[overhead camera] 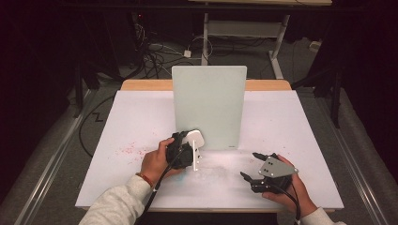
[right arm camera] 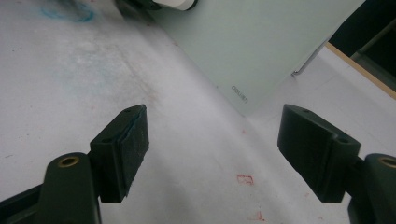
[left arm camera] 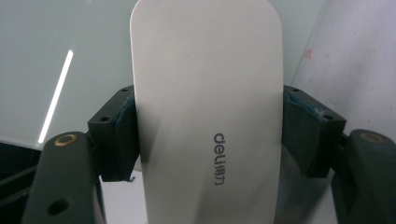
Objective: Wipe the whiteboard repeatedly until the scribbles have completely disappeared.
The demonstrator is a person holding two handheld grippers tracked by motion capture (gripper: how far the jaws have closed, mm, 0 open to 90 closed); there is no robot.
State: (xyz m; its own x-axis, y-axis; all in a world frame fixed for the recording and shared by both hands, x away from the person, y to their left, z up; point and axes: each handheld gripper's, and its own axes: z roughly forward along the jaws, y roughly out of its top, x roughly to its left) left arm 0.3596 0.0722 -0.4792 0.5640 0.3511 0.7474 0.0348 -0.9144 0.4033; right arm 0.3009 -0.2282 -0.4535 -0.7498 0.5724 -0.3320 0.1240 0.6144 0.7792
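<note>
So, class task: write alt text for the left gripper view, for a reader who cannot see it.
The left gripper is clamped on a white board eraser marked "deli", a black jaw against each edge. Behind it stands a pale glass whiteboard, with the white table at right.

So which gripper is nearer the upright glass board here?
Left. The left gripper, shut on a white eraser, sits right at the upright glass board, by its lower left corner. The right gripper is open, out in front of its right side.
</note>
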